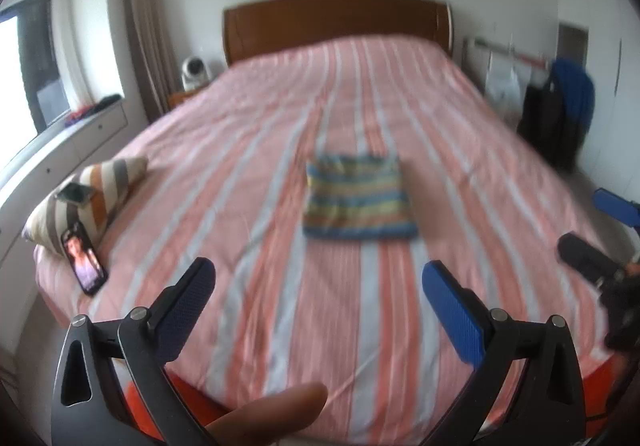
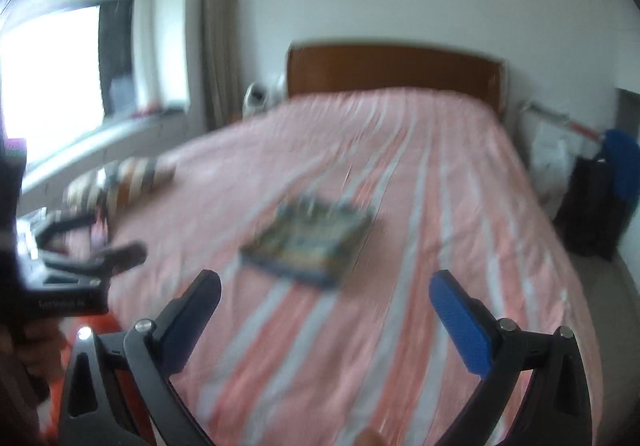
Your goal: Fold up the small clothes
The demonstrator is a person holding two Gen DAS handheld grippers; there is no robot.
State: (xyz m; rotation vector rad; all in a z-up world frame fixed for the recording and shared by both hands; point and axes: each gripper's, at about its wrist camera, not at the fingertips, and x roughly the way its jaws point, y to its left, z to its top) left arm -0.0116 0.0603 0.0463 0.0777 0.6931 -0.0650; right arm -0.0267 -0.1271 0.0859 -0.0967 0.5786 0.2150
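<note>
My left gripper (image 1: pixel 318 300) hovered over the foot of the bed (image 1: pixel 240 149), jaws spread, holding nothing; a fingertip (image 1: pixel 276 408) poked in below. My right gripper (image 2: pixel 325 316) was level beside it, jaws also spread and empty. Folded striped garment (image 1: pixel 358 199) lay flat mid-bed, well apart from both. Open bedspread all around it. Striped pillow (image 1: pixel 86 201) and phone (image 1: pixel 85 260) sat at the left edge. Right wrist view was motion-blurred; the garment's pattern was unreadable there.
</note>
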